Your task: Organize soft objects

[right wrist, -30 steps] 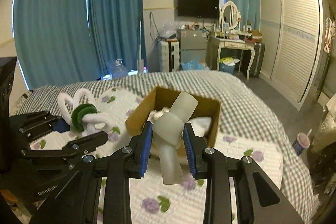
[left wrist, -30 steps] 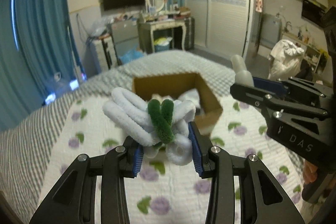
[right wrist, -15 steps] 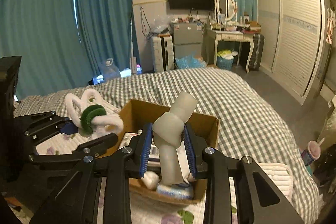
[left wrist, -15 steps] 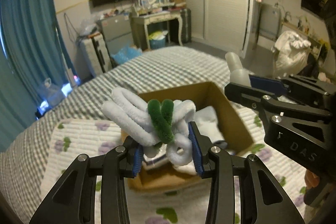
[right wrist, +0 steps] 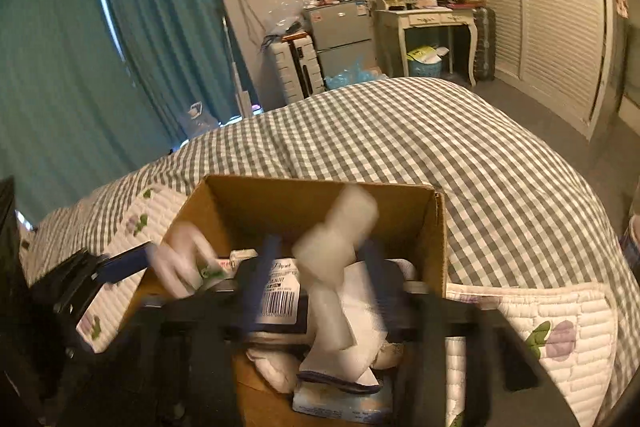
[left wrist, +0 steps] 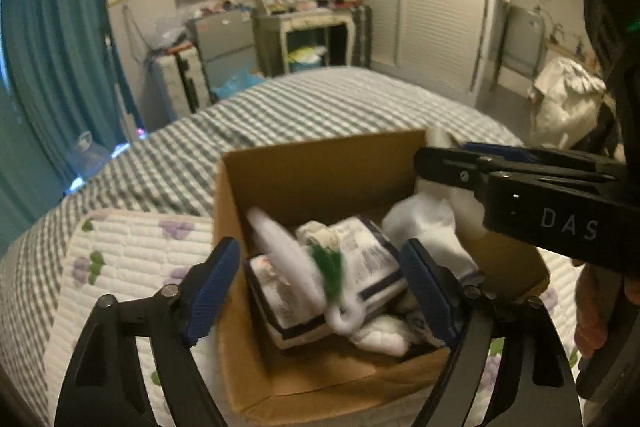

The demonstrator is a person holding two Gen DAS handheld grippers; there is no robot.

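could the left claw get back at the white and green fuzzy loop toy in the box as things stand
Probably yes: the left claw is open right above the cardboard box, and the fuzzy loop toy sits between its fingers on top of the pile, nothing covering it.

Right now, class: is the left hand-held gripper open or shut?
Open: the left hand-held gripper has its fingers spread wide, the white-and-green plush toy loose between them above the cardboard box.

Below my left gripper I see a matt brown cardboard box. The fingers look like matt black plastic with blue ribbed rubbery pads. Between them a fuzzy white and green chenille toy shows blurred. Ahead of my right gripper a smooth, pale foam-like knot looks matt. A glossy wrapped packet lies under it. The checked bedspread is woven cloth, the flowered pad quilted.
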